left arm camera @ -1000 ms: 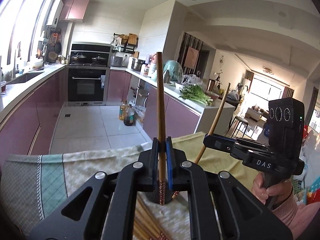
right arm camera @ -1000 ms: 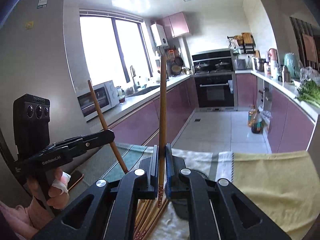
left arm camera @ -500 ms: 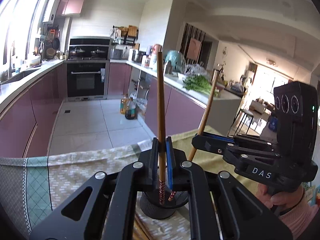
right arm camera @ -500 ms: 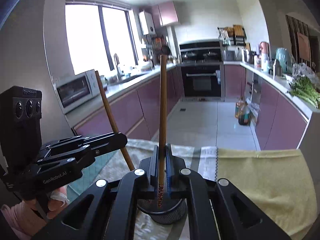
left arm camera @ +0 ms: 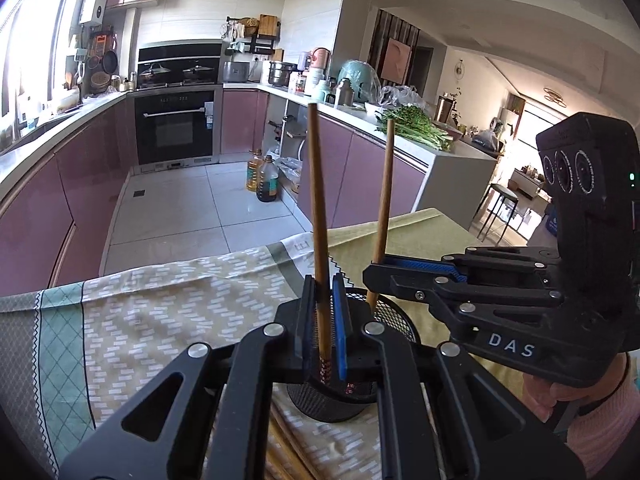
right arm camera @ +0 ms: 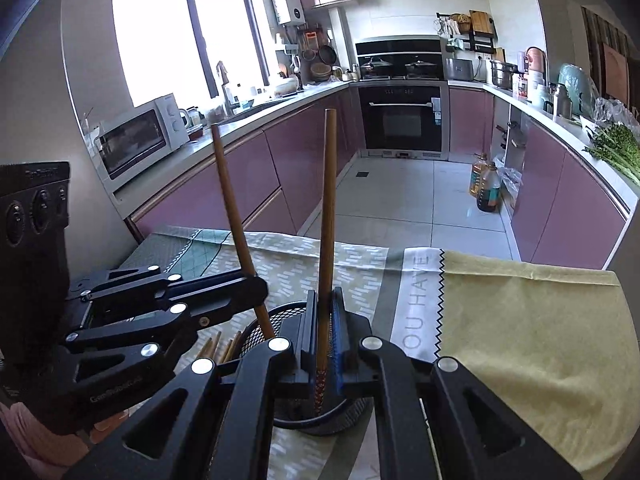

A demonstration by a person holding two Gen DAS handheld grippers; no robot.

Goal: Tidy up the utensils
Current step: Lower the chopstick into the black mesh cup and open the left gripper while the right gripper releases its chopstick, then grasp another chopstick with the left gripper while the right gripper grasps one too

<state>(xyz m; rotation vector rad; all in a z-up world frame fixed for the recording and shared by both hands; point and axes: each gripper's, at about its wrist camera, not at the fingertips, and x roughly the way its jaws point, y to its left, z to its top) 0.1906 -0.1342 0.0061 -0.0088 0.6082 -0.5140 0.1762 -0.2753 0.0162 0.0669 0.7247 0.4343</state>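
Note:
A black mesh holder (left arm camera: 394, 322) stands on the cloth-covered table; it also shows in the right wrist view (right arm camera: 280, 320). My left gripper (left arm camera: 325, 312) is shut on a wooden chopstick (left arm camera: 318, 216), held upright with its patterned tip inside the holder. My right gripper (right arm camera: 326, 328) is shut on another chopstick (right arm camera: 327, 208), also upright with its tip in the holder. Each gripper shows in the other's view, the right one (left arm camera: 374, 274) and the left one (right arm camera: 256, 286), close beside each other over the holder.
Several loose chopsticks (right arm camera: 218, 346) lie on the patterned cloth (left arm camera: 180, 304) beside the holder. A yellow cloth (right arm camera: 532, 320) covers the table's right part. Purple kitchen cabinets (left arm camera: 380, 180) and a tiled floor (left arm camera: 192, 216) lie beyond the table edge.
Both grippers have come down and closer together over the holder. The tips of both chopsticks have sunk into the holder. Both stay shut on their chopsticks.

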